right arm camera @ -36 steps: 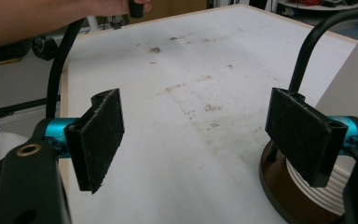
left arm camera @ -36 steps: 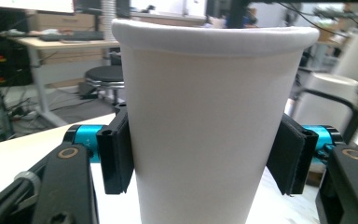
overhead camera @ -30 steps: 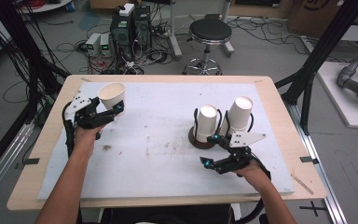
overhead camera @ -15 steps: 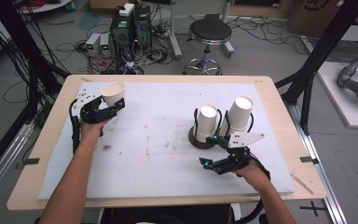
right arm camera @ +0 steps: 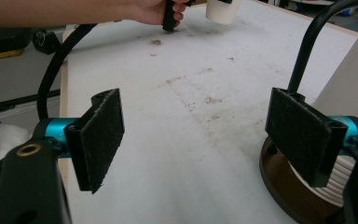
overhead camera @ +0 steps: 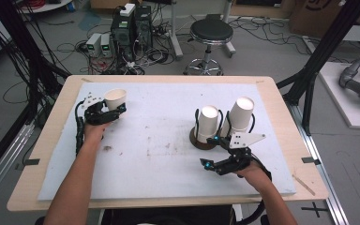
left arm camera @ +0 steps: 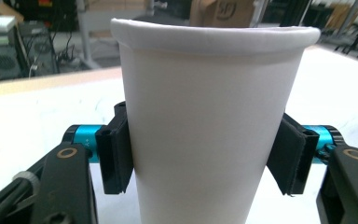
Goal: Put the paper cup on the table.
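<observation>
A white paper cup [overhead camera: 115, 97] is held near the table's left side, with my left gripper [overhead camera: 113, 112] shut on its lower wall. In the left gripper view the cup [left arm camera: 209, 126] stands upright between the two black pads [left arm camera: 115, 154], which press on both of its sides; its base is hidden. My right gripper [overhead camera: 209, 152] hovers open at the front right, and nothing lies between its pads [right arm camera: 100, 135]. Just beyond it a dark round base [overhead camera: 200, 140] carries a white cup [overhead camera: 209, 121]. A second white cup [overhead camera: 240, 114] leans beside that one.
A white mat [overhead camera: 168, 117] covers the wooden table [overhead camera: 47, 140] and has brown stains near its middle. In the right gripper view the dark base [right arm camera: 279, 186] lies by the right jaw, and the other hand [right arm camera: 154, 10] is far off. Beyond the table are a stool [overhead camera: 211, 33] and computers [overhead camera: 126, 26].
The left gripper has lowered its cup slightly and brought it more upright. The right gripper and the two cups beside it have stayed put.
</observation>
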